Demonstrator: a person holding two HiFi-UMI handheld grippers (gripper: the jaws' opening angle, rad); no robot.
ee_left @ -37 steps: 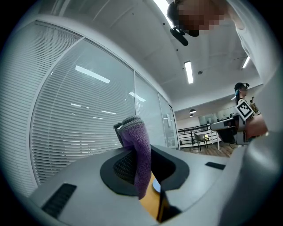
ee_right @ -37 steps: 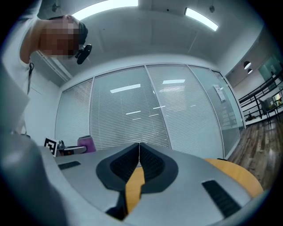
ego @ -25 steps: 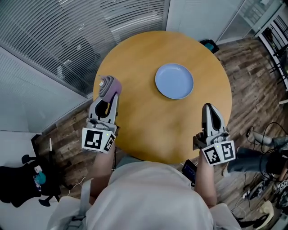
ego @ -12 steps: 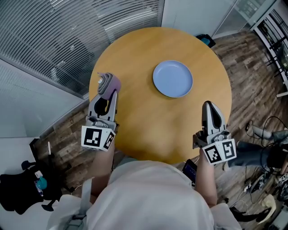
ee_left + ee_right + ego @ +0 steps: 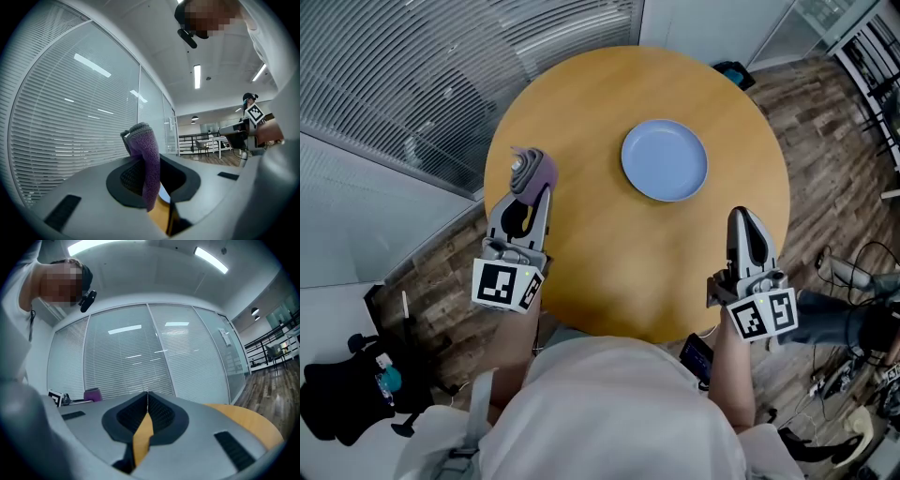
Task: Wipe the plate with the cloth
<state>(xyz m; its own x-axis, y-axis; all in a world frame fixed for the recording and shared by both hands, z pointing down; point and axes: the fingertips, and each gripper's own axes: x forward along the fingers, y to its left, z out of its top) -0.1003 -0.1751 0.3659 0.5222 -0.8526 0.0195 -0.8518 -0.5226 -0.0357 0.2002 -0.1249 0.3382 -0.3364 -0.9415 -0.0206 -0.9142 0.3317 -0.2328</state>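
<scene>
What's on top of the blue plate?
Nothing: the plate looks bare. It rests on the round wooden table, and the tabletop right beneath it is covered. The cloth is in the left gripper.

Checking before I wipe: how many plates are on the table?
1. The blue plate lies on the round table's far half, right of centre. None seems hidden.

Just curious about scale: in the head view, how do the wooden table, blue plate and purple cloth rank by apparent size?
1. table
2. plate
3. cloth, smallest as seen, but it is bunched up, so its spread-out size is unsure.
</scene>
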